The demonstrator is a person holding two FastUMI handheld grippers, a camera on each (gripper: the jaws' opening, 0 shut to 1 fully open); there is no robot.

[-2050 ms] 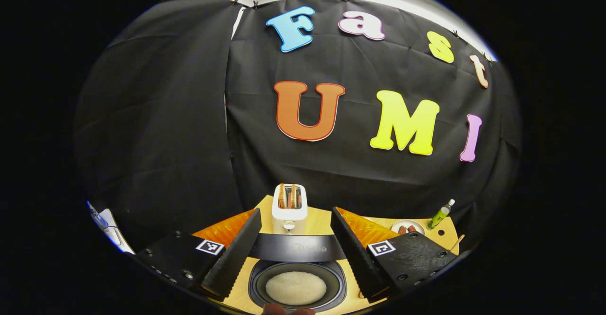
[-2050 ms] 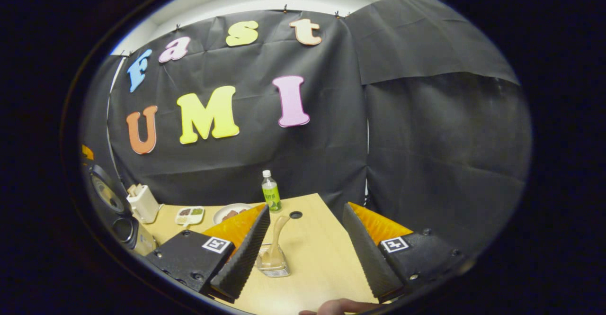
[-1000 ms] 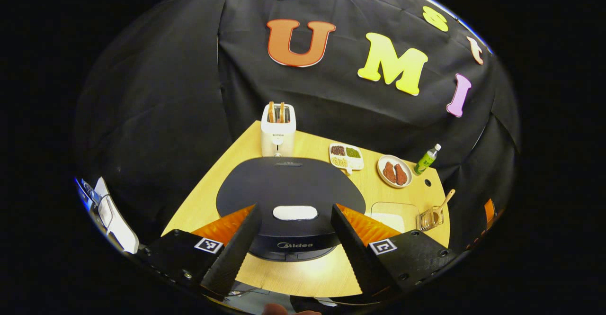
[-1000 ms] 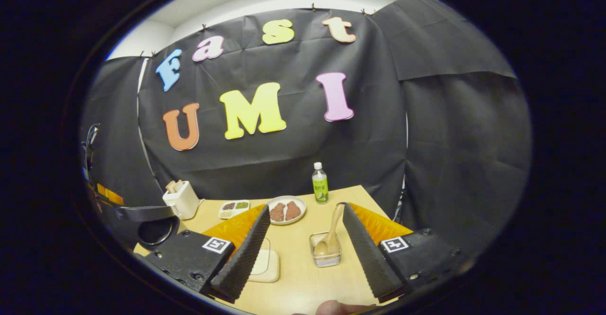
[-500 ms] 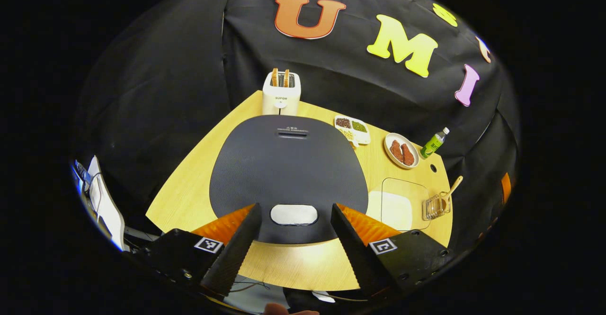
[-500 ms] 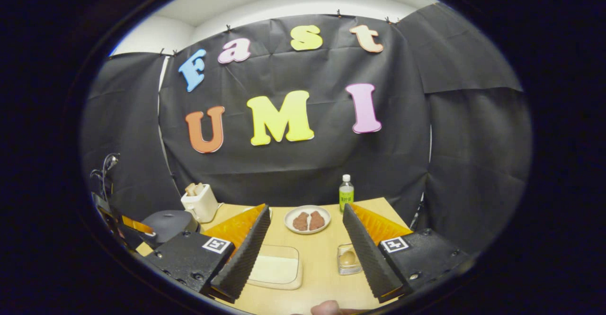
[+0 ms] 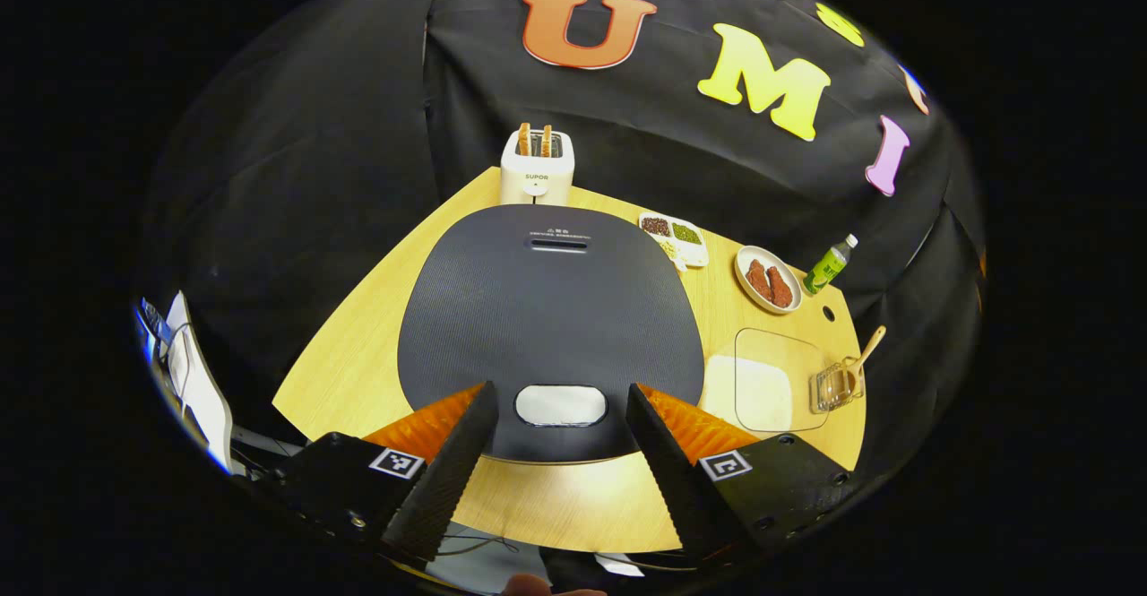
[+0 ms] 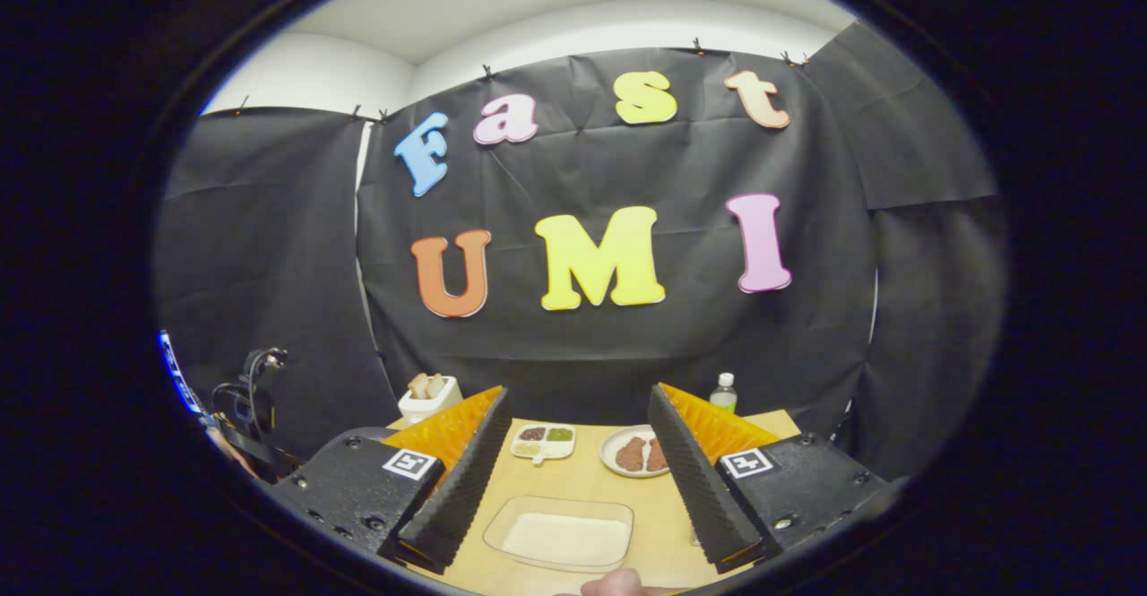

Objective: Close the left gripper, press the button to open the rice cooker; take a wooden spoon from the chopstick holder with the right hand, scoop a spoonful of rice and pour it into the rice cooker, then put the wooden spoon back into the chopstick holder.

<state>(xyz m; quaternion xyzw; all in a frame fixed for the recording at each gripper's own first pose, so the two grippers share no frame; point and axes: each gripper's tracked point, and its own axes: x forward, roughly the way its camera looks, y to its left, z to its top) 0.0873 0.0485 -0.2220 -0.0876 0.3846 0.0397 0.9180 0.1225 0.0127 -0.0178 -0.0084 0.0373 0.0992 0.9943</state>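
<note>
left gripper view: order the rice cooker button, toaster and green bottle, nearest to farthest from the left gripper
1. Rice cooker button: right between the left gripper's open fingers.
2. Toaster: straight ahead, beyond the closed lid.
3. Green bottle: far right corner of the table.

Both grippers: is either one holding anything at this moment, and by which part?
Nothing is held. The left gripper and right gripper are both open and empty; the wooden spoon stands in the chopstick holder.

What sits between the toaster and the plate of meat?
In the left gripper view, a small divided dish of beans lies between the toaster and the plate of meat.
</note>
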